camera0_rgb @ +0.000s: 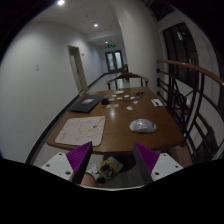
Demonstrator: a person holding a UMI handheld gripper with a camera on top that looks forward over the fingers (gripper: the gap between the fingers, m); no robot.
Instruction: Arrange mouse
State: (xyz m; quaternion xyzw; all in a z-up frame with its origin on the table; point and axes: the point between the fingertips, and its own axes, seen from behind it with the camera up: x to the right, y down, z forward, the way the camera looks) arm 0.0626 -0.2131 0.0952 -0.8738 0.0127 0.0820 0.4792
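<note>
A pale grey mouse lies on the long brown table, near its right edge, beyond my right finger. My gripper hangs in front of the table's near edge, open, with its purple pads wide apart. Nothing is held. Between the fingers, lower than the tabletop, I see a small dark and yellowish thing that I cannot identify. The mouse is well ahead of the fingertips and apart from them.
A white patterned sheet lies on the table's left half. Farther along are a dark flat item and several papers. Chairs stand at the far end, before a double door. A chair back rises on the right.
</note>
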